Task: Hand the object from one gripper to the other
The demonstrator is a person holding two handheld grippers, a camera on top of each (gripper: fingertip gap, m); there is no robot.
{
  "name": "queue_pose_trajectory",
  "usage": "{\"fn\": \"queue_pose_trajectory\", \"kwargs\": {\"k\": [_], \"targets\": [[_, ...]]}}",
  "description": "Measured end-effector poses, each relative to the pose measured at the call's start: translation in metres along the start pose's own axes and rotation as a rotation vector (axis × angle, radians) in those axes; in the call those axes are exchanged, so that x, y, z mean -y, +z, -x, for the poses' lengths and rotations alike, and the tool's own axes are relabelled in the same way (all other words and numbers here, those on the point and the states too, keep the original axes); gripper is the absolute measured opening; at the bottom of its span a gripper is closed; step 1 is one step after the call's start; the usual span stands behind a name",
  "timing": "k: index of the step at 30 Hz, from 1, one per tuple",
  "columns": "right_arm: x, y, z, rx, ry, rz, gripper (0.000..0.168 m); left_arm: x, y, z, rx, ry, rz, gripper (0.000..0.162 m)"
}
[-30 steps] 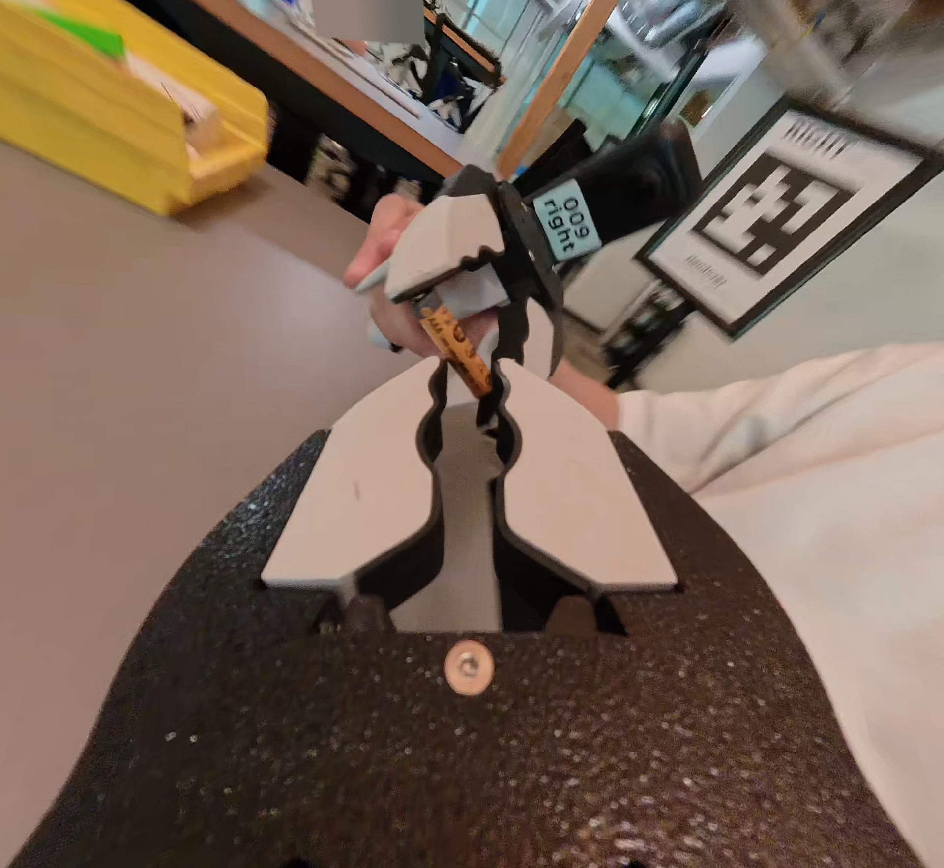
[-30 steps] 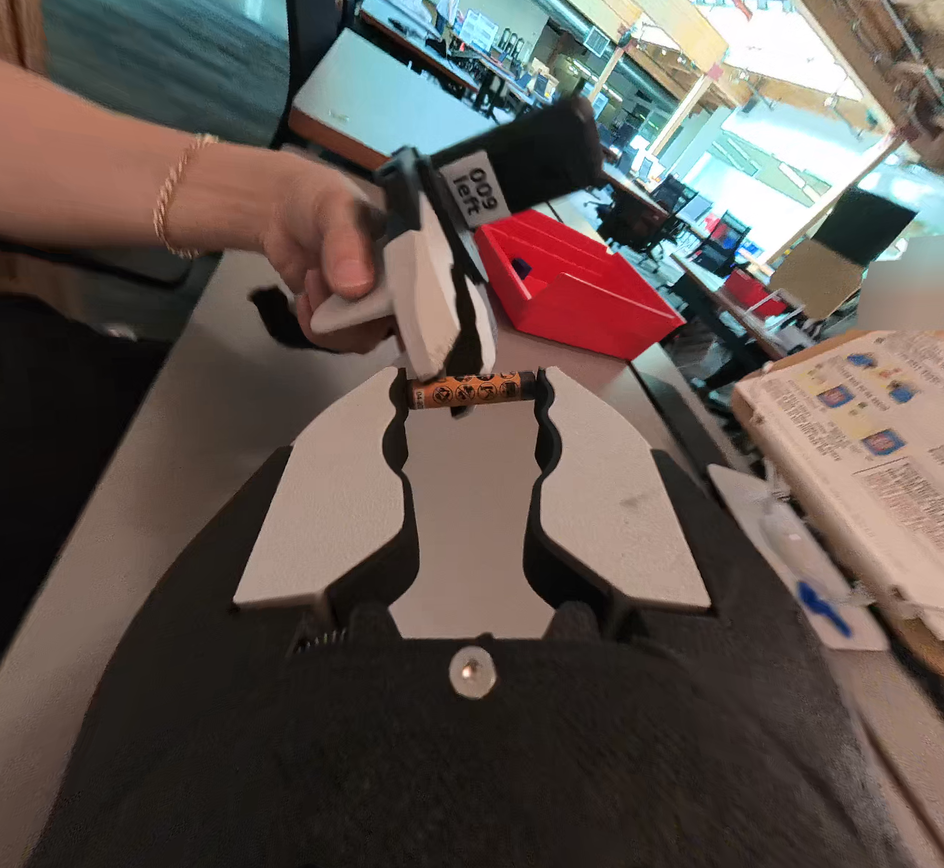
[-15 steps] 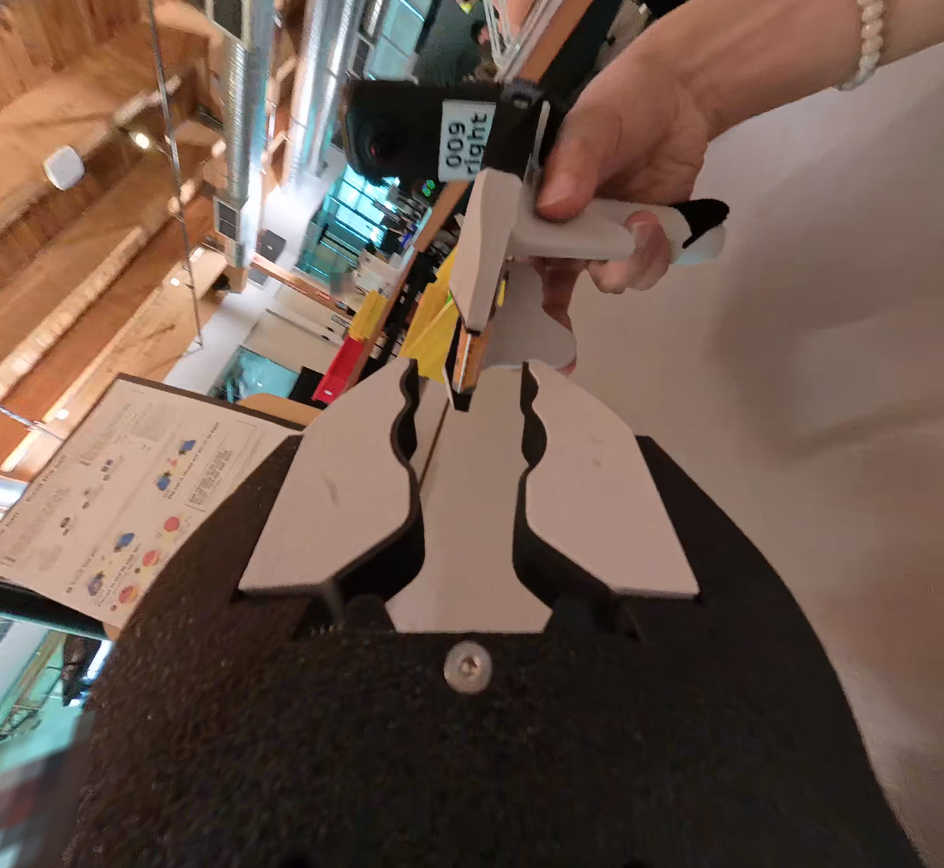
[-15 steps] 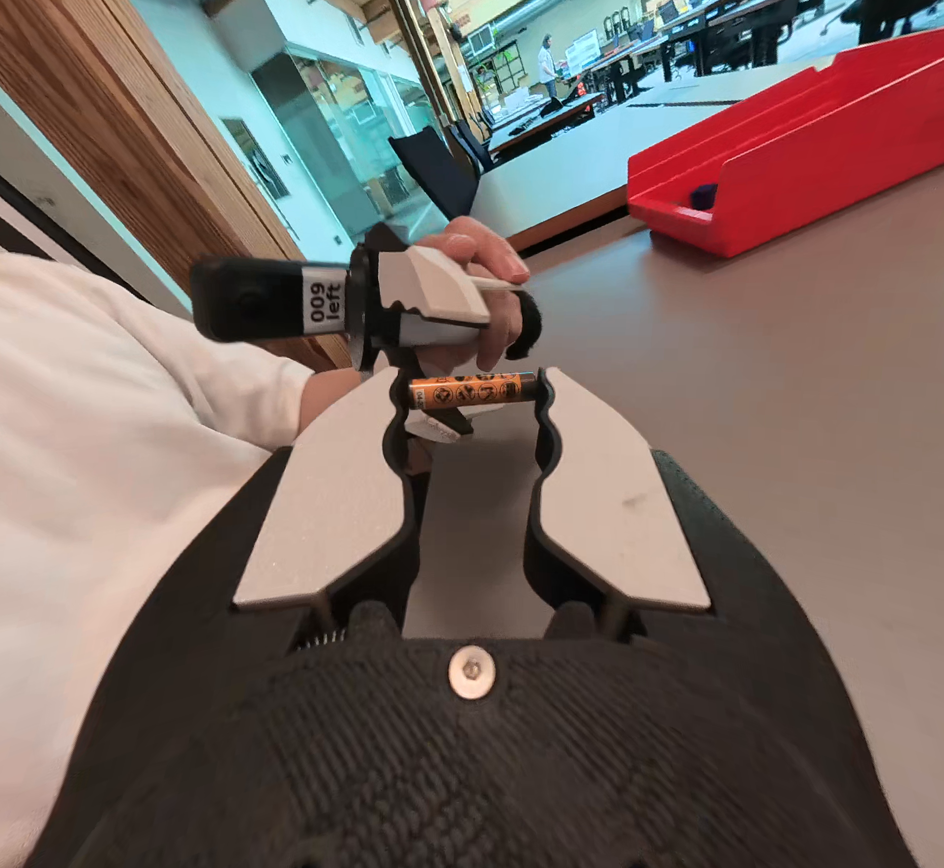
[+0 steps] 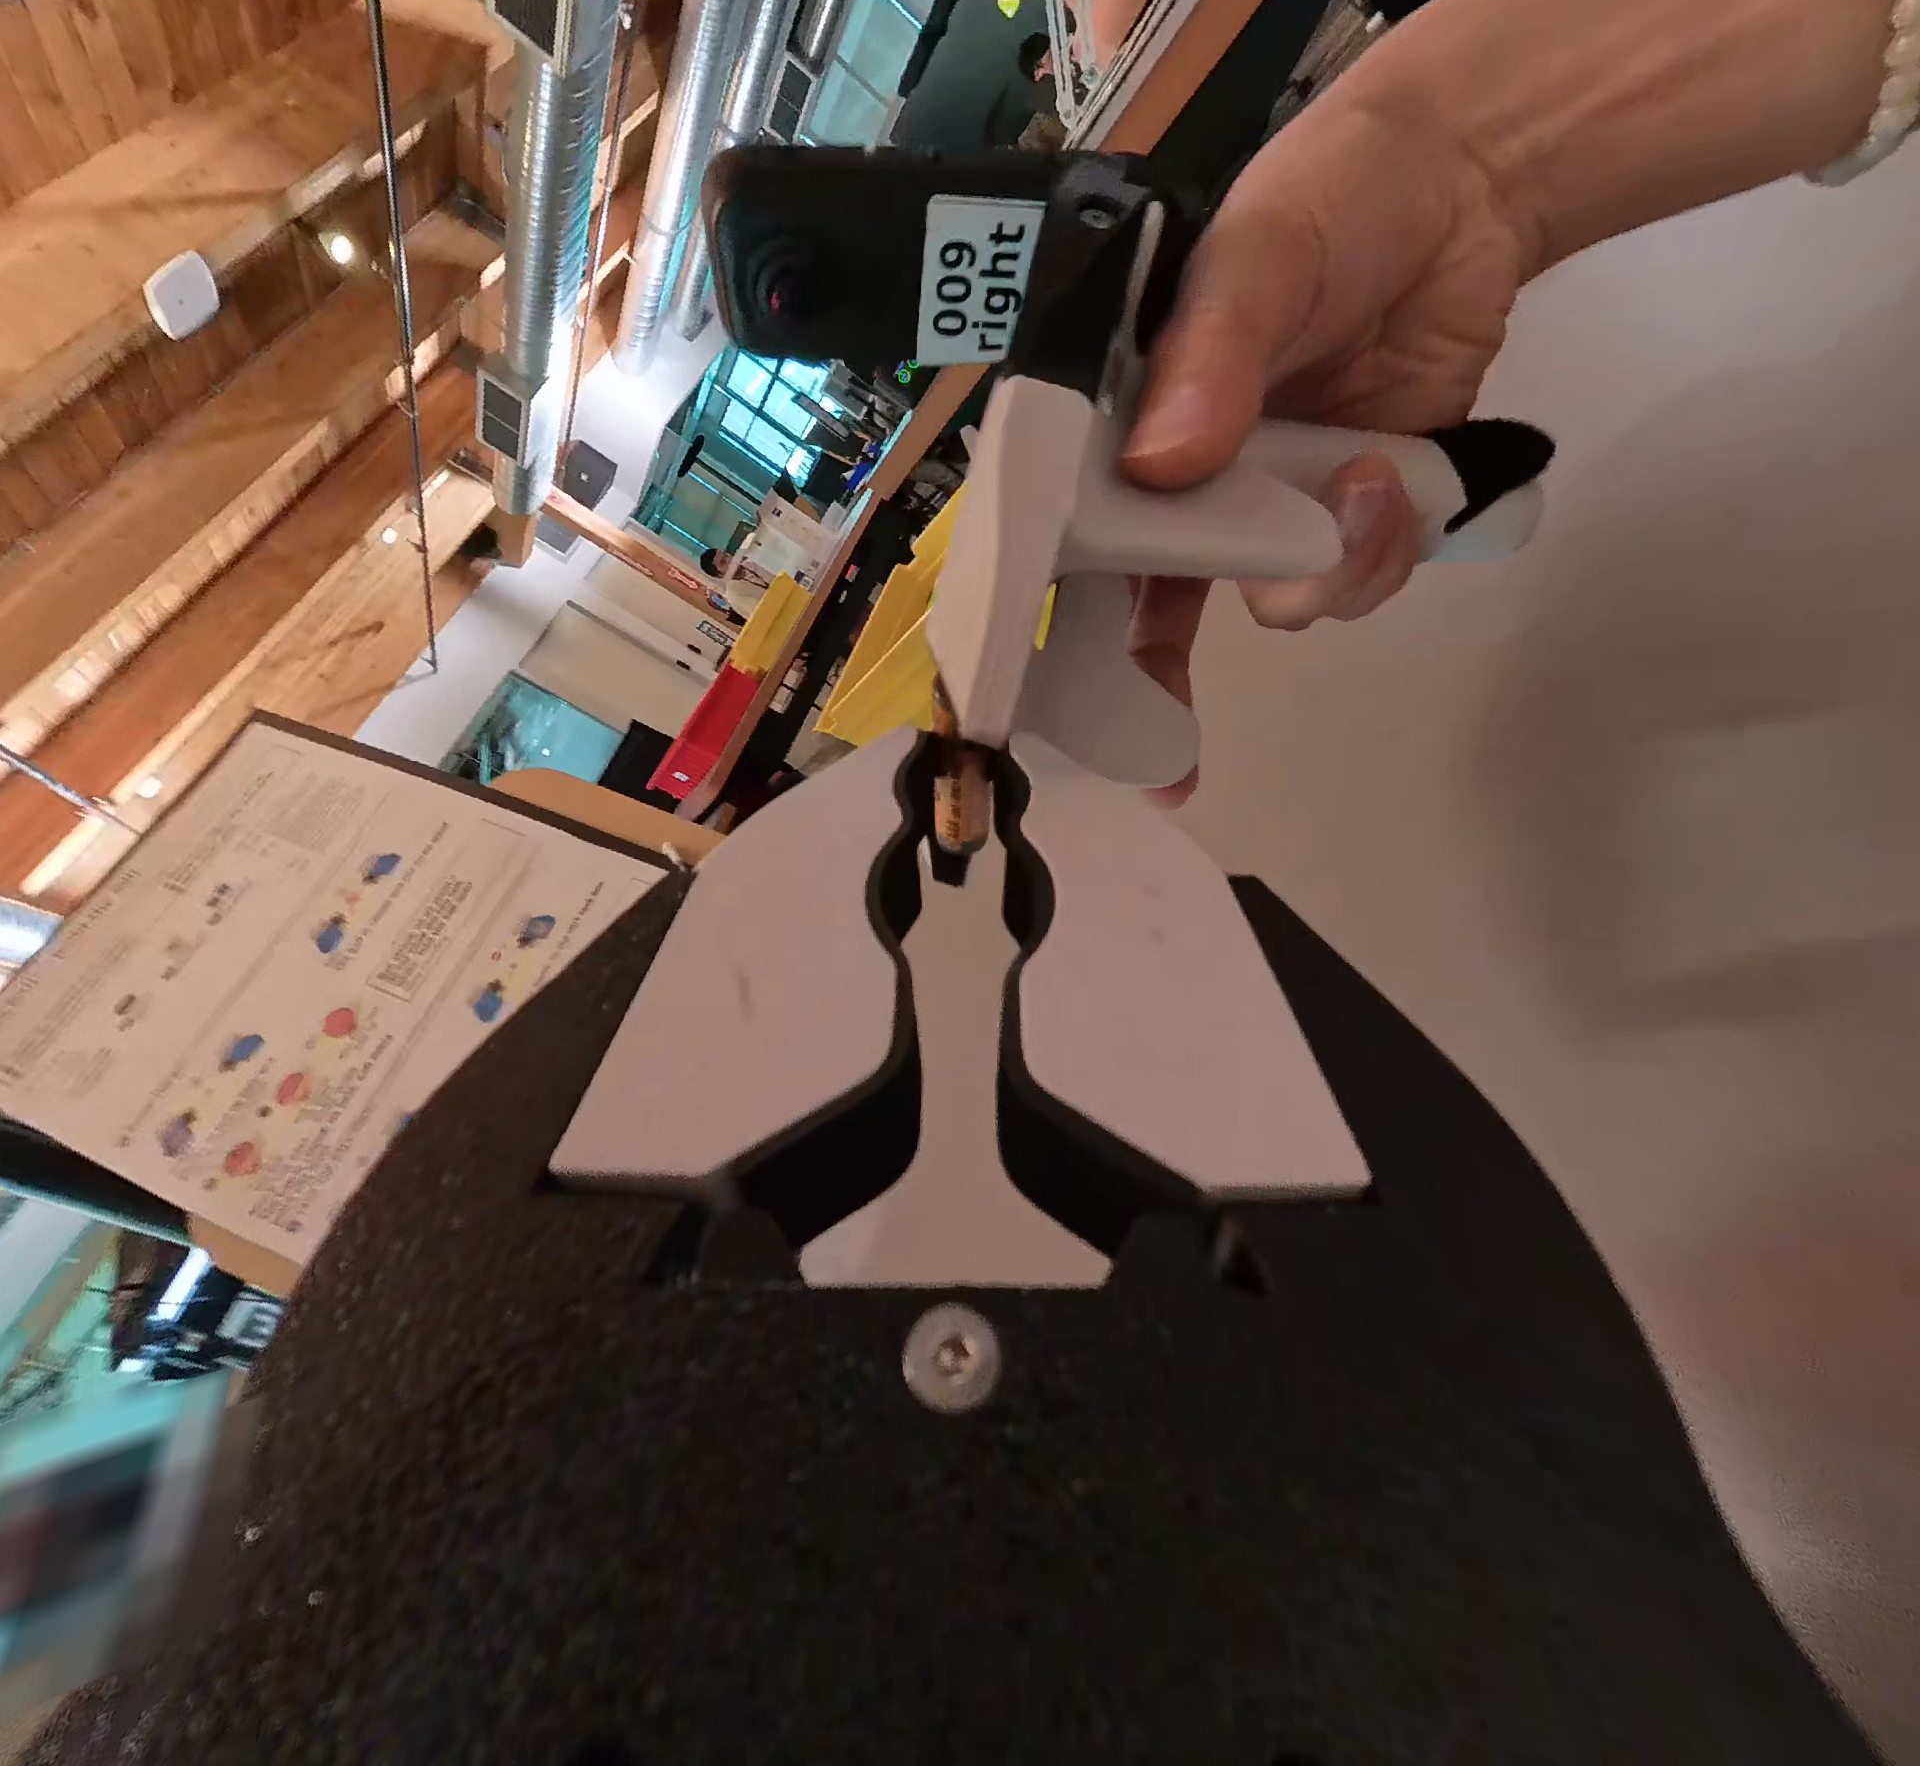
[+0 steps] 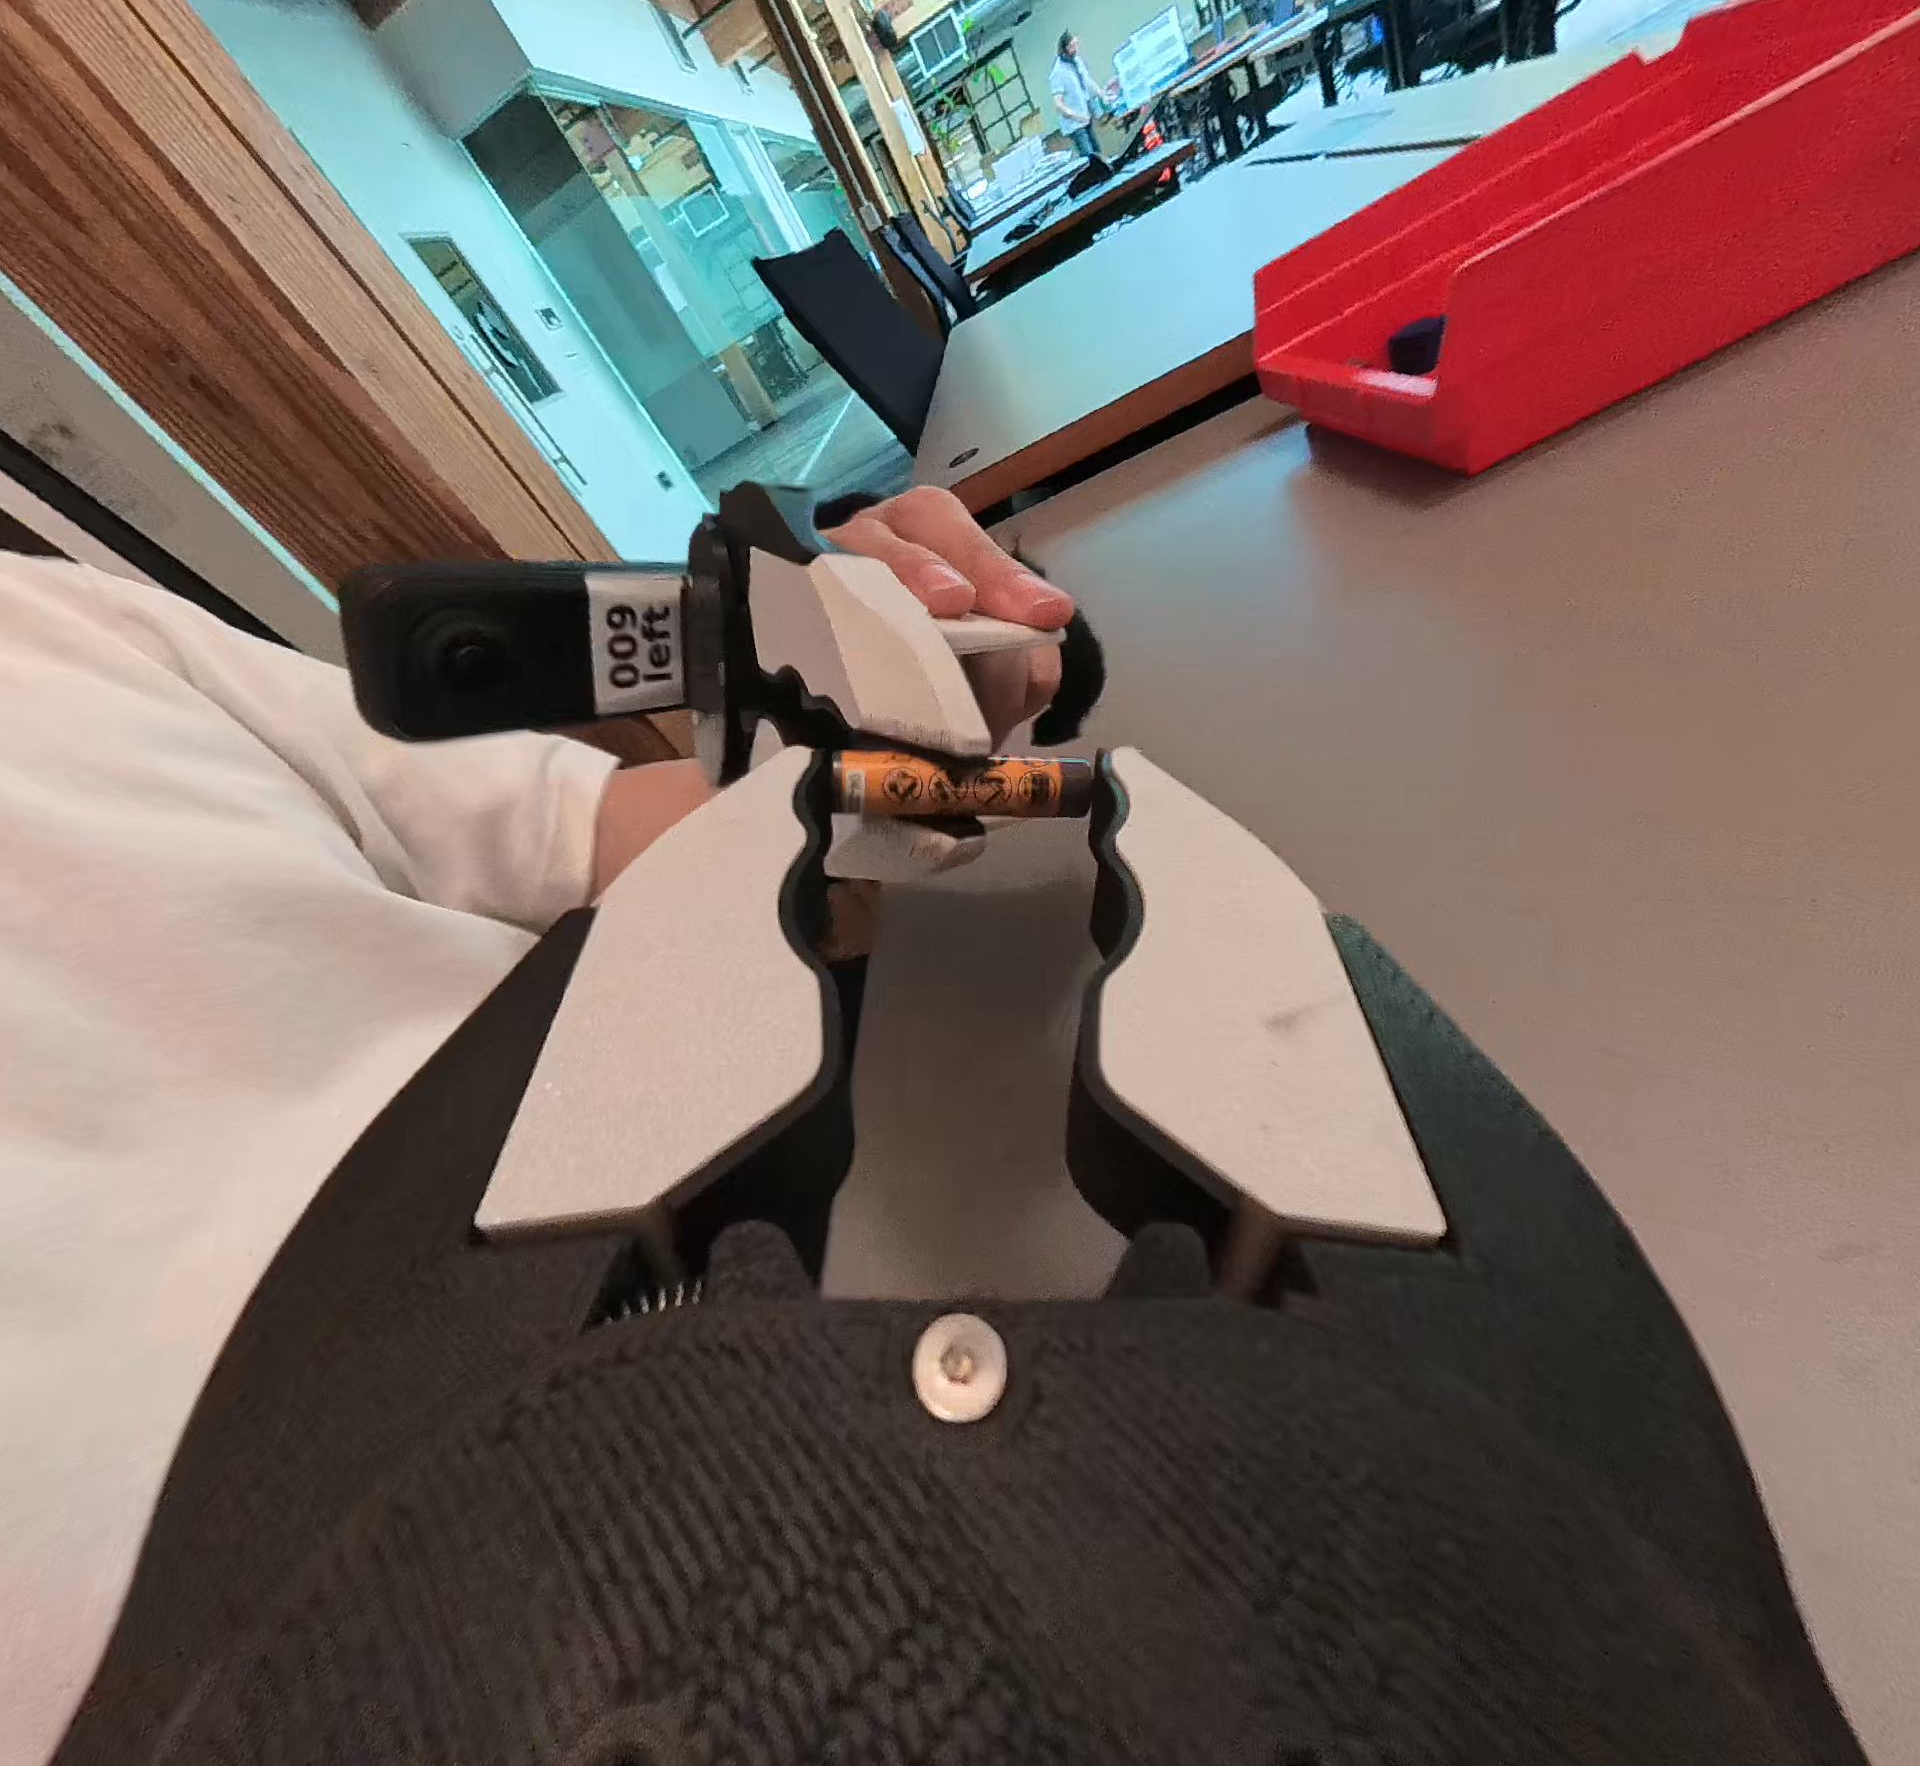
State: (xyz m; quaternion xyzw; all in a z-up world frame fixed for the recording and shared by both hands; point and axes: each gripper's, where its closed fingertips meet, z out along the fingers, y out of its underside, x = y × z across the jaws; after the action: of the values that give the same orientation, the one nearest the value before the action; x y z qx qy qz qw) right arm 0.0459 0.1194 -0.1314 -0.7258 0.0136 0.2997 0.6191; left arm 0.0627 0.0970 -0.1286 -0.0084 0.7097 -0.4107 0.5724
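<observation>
An orange and black battery point(image 6: 961, 784) lies crosswise between the fingertips of my right gripper point(image 6: 961, 766), which is shut on its two ends. My left gripper point(image 6: 971, 794) comes in from the left side, with one finger above the battery and one below, closed on its middle. In the left wrist view, the battery point(image 5: 958, 807) stands end-on between the narrowed tips of my left gripper point(image 5: 961, 766). My right gripper point(image 5: 997, 745) meets it from above, held by a hand point(image 5: 1351, 314). Both grippers hang over the grey table point(image 6: 1558, 781).
A red bin point(image 6: 1558, 303) stands at the table's far right edge. Yellow bins point(image 5: 894, 667) and a printed sheet on a board point(image 5: 260, 968) show in the left wrist view. A white sleeve point(image 6: 208, 885) fills the left side. The grippers are tip to tip, or close to it.
My left gripper has closed its fingers onto the battery's middle; half a second ago they stood wider apart. My right gripper has kept its hold on the ends.
</observation>
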Motion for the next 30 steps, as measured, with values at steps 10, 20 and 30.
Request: {"fn": "queue_pose_trajectory", "kwargs": {"k": [10, 20, 30], "targets": [[0.030, -0.016, 0.003, -0.308, -0.648, -0.049, 0.051, -0.001, -0.009, 0.026, -0.097, -0.568, -0.047, 0.010], [0.029, -0.003, 0.007, -0.346, -0.662, -0.014, 0.021, -0.001, -0.007, 0.004, -0.303, -0.770, 0.076, 0.010], [0.016, 0.000, 0.004, -0.292, -0.603, 0.059, 0.010, -0.012, -0.005, -0.003, -0.278, -0.639, 0.141, 0.010]]}}
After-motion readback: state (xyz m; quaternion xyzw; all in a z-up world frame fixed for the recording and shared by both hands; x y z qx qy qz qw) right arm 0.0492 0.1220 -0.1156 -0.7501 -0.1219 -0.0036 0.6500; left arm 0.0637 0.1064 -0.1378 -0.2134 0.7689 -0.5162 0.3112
